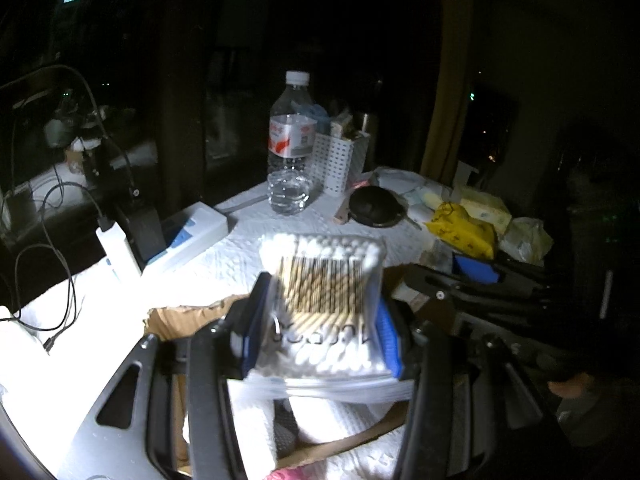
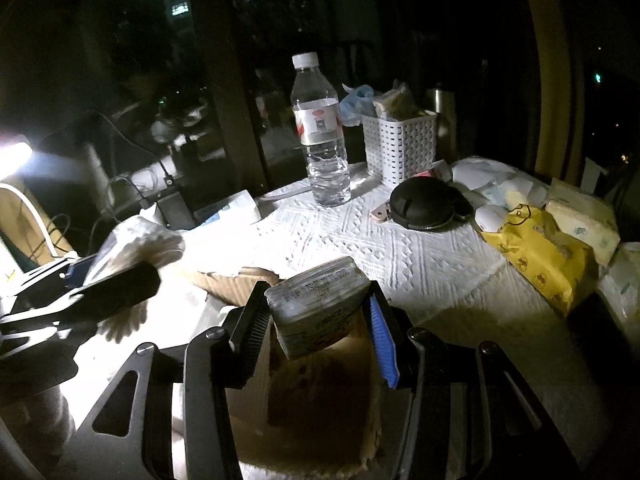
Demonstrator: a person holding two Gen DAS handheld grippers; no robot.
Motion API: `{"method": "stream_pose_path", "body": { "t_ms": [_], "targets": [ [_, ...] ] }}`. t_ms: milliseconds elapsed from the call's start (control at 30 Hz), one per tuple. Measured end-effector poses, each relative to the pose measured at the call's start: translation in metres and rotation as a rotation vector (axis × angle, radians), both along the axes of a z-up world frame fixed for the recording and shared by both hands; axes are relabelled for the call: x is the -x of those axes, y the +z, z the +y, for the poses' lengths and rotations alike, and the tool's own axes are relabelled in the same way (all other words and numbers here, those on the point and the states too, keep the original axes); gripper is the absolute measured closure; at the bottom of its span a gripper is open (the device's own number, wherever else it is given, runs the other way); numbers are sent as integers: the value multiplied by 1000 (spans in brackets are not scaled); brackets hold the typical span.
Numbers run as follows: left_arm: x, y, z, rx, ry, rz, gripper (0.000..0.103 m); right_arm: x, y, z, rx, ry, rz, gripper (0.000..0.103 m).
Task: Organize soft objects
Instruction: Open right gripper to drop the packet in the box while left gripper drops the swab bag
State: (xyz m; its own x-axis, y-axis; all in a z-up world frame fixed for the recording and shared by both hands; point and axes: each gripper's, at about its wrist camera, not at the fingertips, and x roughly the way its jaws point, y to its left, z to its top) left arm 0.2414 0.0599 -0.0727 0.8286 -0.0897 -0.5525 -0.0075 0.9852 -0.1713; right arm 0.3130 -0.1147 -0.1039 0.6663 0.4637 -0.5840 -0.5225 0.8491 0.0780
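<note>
My left gripper [image 1: 320, 320] is shut on a clear bag of cotton swabs [image 1: 324, 280] and holds it above an open cardboard box [image 1: 180, 320]. White rolled items [image 1: 320, 420] lie in that box. The left gripper also shows in the right wrist view [image 2: 116, 284], still holding the swabs [image 2: 140, 248]. My right gripper [image 2: 316, 328] is shut on a small wipes pack [image 2: 316, 308], held over the cardboard box [image 2: 312, 400]. A yellow soft pack [image 2: 540, 256] and a pale tissue pack [image 2: 584, 220] lie at the table's right.
A water bottle [image 2: 320, 132], a white perforated basket [image 2: 400, 144] and a black round pouch [image 2: 424, 204] stand behind on the white cloth [image 2: 380, 248]. A white box [image 1: 192, 232], a charger and cables [image 1: 48, 240] lie at left. The room is dark.
</note>
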Motion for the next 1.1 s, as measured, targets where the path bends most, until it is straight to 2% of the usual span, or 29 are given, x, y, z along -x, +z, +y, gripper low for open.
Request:
{"method": "stream_pose_path", "body": {
  "t_ms": [100, 133, 167, 700, 967, 1100],
  "targets": [
    [-1, -1, 1, 2, 3, 5, 54, -6, -6, 2, 10, -15, 16, 50],
    [-1, -2, 1, 2, 2, 6, 54, -7, -8, 1, 7, -19, 22, 44],
    [-1, -2, 1, 3, 2, 7, 54, -7, -9, 0, 2, -22, 25, 43],
    [0, -10, -23, -9, -51, 30, 54, 9, -12, -29, -3, -42, 24, 42],
    [-8, -31, -38, 13, -67, 105, 54, 14, -9, -45, -2, -56, 11, 42],
    [-18, -33, -47, 34, -70, 134, 54, 16, -10, -54, -19, -79, 8, 42]
  ]
}}
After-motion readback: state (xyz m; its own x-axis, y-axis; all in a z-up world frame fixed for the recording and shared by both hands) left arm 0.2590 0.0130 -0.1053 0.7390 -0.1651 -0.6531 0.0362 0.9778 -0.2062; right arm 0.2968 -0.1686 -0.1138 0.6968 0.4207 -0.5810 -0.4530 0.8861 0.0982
